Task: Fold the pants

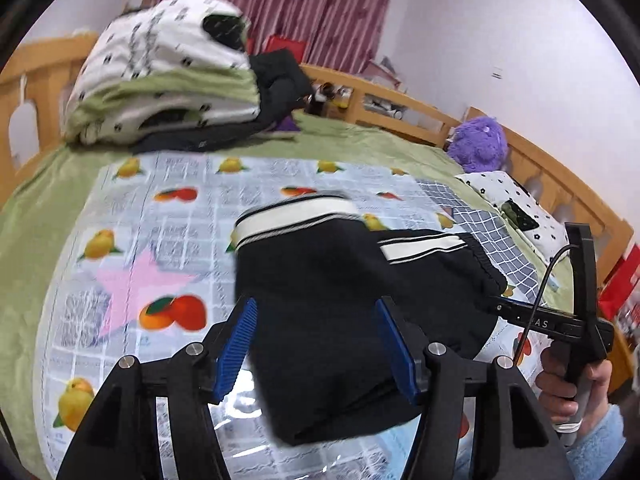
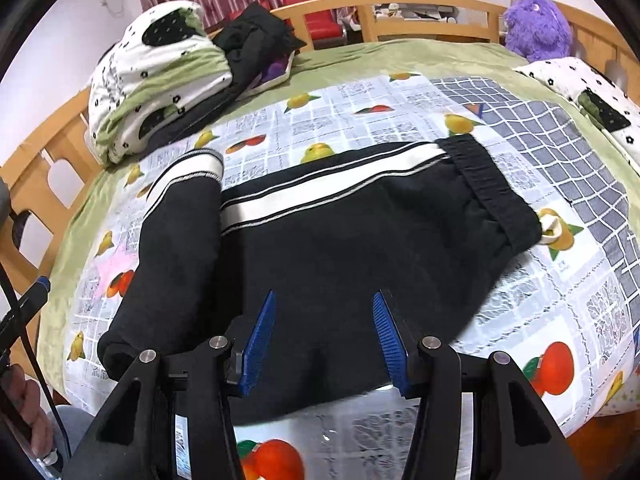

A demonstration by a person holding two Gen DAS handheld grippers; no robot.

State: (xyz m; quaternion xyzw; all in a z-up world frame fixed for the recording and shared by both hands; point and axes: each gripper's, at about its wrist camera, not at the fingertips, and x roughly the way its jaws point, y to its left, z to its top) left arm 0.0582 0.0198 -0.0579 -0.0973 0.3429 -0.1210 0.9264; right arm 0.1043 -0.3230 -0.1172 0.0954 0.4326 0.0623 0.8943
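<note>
The black pants lie on a fruit-printed sheet spread over the green bed, partly folded: in the right wrist view their long axis runs across the picture, with the ribbed waistband at the right end and a white side stripe along the far edge. At the left end a leg portion is doubled over the rest and runs toward the camera, its white-striped edge on the far side. The right hand-held gripper hangs over the near edge of the cloth, its blue pads spread apart and holding nothing. The left hand-held gripper is likewise spread wide over the black fabric, gripping nothing. The left wrist view alone shows the right hand clasping its tool's handle beside the pants; the right wrist view alone shows the waistband laid out plainly, and a small pale tag just beside it. Both show piled bedding and a purple plush toy at the bed's far side.
</note>
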